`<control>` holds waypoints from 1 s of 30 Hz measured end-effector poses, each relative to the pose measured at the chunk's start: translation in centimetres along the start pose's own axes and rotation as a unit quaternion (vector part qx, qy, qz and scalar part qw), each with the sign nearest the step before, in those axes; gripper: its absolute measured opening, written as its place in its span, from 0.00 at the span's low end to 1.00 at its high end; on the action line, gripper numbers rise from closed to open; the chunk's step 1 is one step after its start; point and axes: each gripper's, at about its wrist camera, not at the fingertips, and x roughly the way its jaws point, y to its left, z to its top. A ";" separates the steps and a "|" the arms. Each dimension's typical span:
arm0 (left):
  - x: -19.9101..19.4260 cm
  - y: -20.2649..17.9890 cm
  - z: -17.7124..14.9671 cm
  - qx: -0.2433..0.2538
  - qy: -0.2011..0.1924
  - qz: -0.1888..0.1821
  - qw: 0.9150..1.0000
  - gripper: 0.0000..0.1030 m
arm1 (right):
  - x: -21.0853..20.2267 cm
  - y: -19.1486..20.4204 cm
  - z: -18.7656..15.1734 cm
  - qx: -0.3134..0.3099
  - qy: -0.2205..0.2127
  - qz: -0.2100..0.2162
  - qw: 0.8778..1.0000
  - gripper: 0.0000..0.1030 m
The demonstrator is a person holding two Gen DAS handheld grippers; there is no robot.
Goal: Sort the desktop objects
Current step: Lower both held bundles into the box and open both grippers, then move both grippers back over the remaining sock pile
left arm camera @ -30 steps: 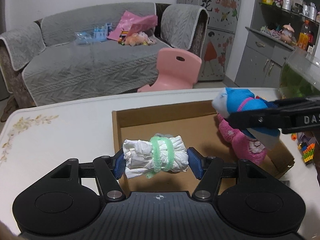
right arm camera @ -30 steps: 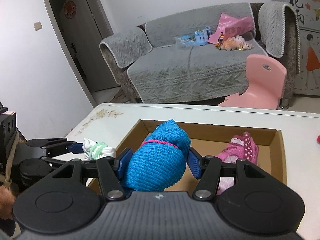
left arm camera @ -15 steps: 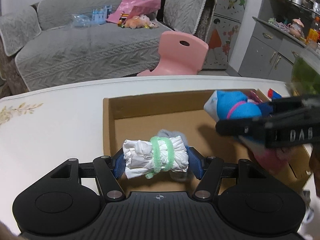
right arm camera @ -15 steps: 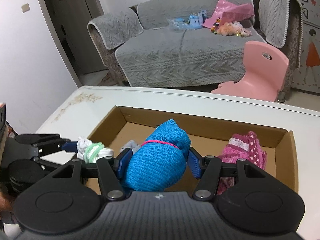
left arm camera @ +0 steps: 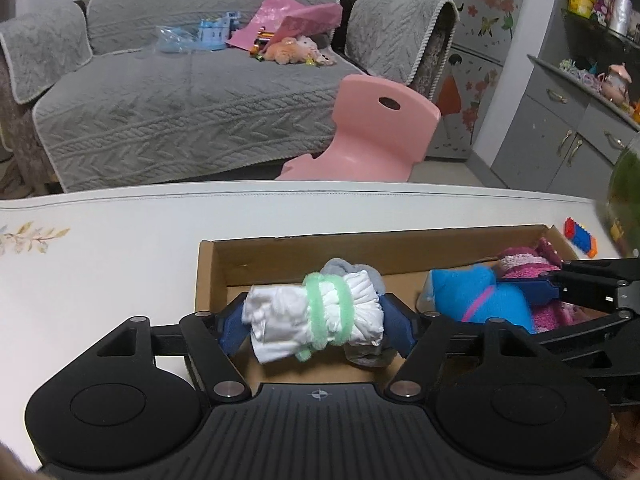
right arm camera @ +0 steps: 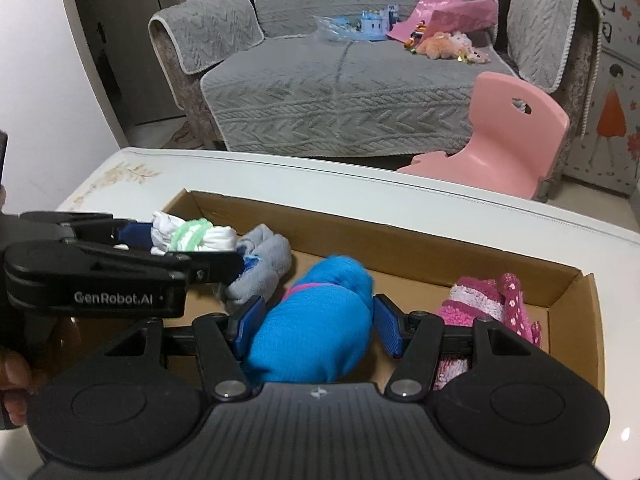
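Observation:
A white sock bundle bound with a green band sits between the pads of my left gripper, low over the left end of the cardboard box. Those jaws are opening, and the pads still touch both ends of the bundle. A grey sock lies in the box right under it. My right gripper is shut on a blue sock bundle tied with a pink band, down inside the middle of the box. From the right wrist, the left gripper, white bundle and grey sock show at left.
A pink sock bundle lies at the box's right end. The box rests on a white table. Toy bricks and a glass bowl with green in it stand at the far right. A pink chair and a grey sofa stand beyond.
Both grippers have come down and forward into the box with their bundles. The left jaws have widened a little and the white bundle has tilted, left end drooping.

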 end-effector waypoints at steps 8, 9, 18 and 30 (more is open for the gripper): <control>-0.8 0.3 0.0 -0.014 0.003 -0.003 1.000 0.89 | -1.0 0.1 -0.3 -0.002 -0.012 -0.002 1.000 0.54; -1.2 0.1 0.0 -0.009 0.000 0.004 1.000 0.90 | -1.3 0.1 -0.4 -0.001 -0.014 -0.001 1.000 0.54; -8.2 -0.6 -0.9 0.015 -0.036 -0.004 0.999 1.00 | -6.5 0.8 -0.9 0.008 -0.058 0.020 0.998 0.63; -19.1 1.6 -10.0 0.030 -0.051 -0.010 0.998 1.00 | -18.1 1.4 -9.6 -0.016 -0.103 0.038 0.994 0.82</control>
